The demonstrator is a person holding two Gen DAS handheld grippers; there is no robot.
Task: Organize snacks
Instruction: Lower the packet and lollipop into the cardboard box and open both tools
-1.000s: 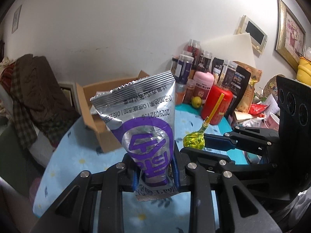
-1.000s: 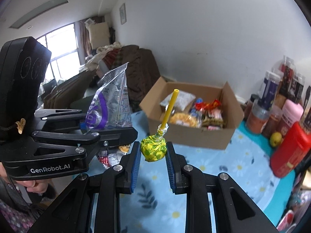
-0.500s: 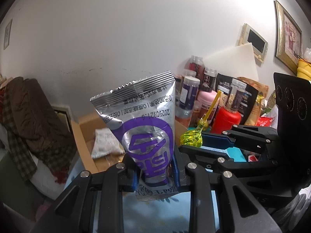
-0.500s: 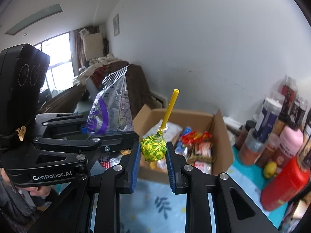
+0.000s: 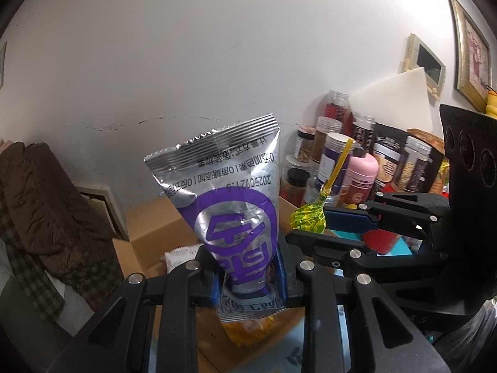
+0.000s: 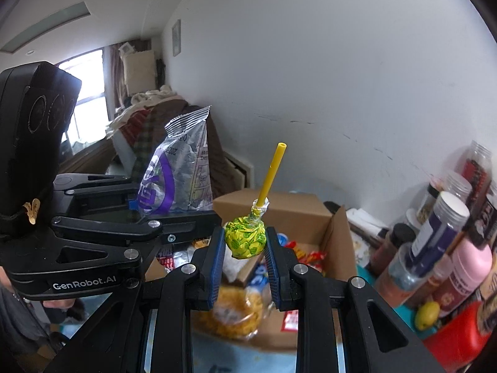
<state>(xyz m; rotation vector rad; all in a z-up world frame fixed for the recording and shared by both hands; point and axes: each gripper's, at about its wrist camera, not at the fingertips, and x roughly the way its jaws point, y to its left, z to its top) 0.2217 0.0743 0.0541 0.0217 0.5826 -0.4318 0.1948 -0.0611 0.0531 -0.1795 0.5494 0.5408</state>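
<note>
My left gripper is shut on the bottom of a silver and purple snack packet, held upright; it also shows in the right wrist view. My right gripper is shut on a yellow-green wrapped lollipop with a yellow stick pointing up; it also shows in the left wrist view. Both grippers hover side by side over an open cardboard box that holds several snack packets, also seen in the left wrist view.
Jars and bottles crowd the right, with a red container and a lemon. A pile of clothes lies at the left. A white wall stands behind the box. A yellow snack bag lies in the box below my right gripper.
Both grippers have moved forward together, from in front of the box to over it. Their holds on the packet and the lollipop are unchanged.
</note>
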